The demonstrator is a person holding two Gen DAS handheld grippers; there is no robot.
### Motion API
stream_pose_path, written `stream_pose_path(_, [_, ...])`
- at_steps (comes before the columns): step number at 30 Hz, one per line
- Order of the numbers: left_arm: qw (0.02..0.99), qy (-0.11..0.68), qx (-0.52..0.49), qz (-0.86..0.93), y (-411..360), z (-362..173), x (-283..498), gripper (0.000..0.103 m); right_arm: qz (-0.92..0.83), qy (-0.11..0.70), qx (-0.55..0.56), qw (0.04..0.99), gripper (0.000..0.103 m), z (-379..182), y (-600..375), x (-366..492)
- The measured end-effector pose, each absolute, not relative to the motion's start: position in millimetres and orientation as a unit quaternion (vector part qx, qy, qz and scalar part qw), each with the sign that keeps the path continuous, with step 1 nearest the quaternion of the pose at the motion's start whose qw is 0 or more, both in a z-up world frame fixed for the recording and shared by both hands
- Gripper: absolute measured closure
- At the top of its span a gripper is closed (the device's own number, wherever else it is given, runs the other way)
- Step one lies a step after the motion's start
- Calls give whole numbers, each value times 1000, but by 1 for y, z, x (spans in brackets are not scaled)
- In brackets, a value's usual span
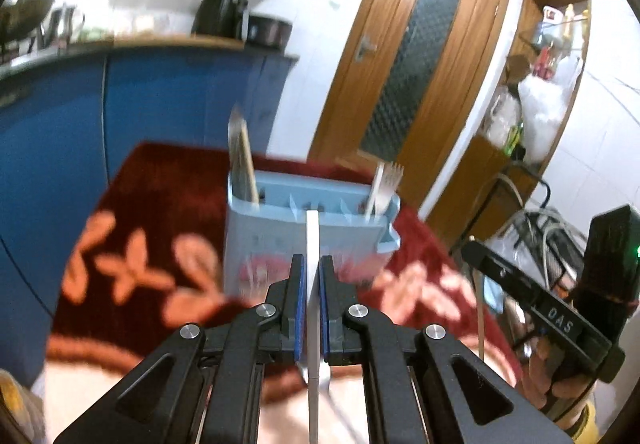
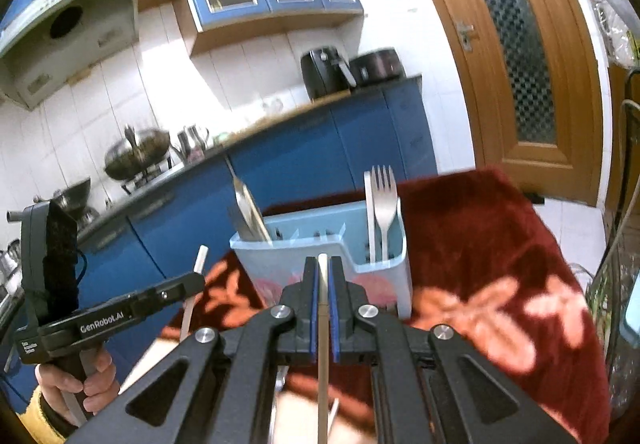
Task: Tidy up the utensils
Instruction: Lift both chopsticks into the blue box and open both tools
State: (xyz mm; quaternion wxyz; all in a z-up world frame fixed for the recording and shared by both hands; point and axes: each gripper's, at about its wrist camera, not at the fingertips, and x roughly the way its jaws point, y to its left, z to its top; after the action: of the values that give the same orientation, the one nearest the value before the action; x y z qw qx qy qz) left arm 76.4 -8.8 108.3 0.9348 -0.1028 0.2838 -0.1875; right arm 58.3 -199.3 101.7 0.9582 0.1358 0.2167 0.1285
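A light blue utensil caddy (image 1: 280, 240) (image 2: 288, 264) stands on a dark red flowered cloth (image 1: 160, 204) (image 2: 480, 244). A knife (image 1: 239, 160) (image 2: 245, 210) leans in its left compartment, and a fork (image 1: 387, 184) (image 2: 384, 204) stands in its right one. My left gripper (image 1: 312, 262) is shut on a white utensil handle (image 1: 313, 240), raised just in front of the caddy. My right gripper (image 2: 323, 264) is shut on a thin beige utensil handle (image 2: 323, 292), also before the caddy. Each gripper shows at the edge of the other's view, in a person's hand (image 2: 80, 376).
Blue kitchen cabinets (image 1: 160, 100) and a counter with pots and an air fryer (image 2: 324, 72) run behind the table. A wooden door (image 1: 408, 68) and a cluttered shelf (image 1: 536, 92) stand to the right. Cables and a wire rack (image 1: 536, 228) lie past the table's right edge.
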Motion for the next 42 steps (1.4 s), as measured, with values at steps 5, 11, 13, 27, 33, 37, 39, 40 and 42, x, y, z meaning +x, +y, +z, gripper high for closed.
stream_pose_path(5, [948, 241, -110, -176, -11, 135, 98, 97, 126, 185, 135, 965, 97, 123, -203, 71])
stream_pose_path(11, [963, 194, -107, -154, -21, 155, 129, 97, 125, 151, 140, 971, 97, 137, -206, 90])
stream_pose_path(13, [966, 178, -110, -150, -21, 160, 139, 97, 126, 142, 140, 972, 97, 138, -207, 95])
stream_pose_path(27, [988, 75, -100, -95, -17, 182, 175, 97, 103, 83, 133, 982, 97, 151, -214, 159])
stream_pose_path(33, [991, 62, -78, -88, -25, 167, 185, 97, 78, 42, 104, 991, 97, 154, -204, 183])
stream_pose_path(37, [991, 57, -87, -86, -21, 155, 189, 97, 61, 18, 69, 996, 97, 153, -192, 196])
stream_pose_path(39, [991, 57, -89, -84, -21, 151, 190, 97, 53, 14, 56, 997, 97, 149, -188, 205])
stream_pose_path(40, [991, 58, -89, -84, -20, 148, 191, 97, 53, 15, 55, 997, 97, 146, -187, 208])
stream_pose_path(42, [991, 55, -88, -82, -20, 144, 191, 97, 52, 18, 58, 997, 97, 139, -186, 211])
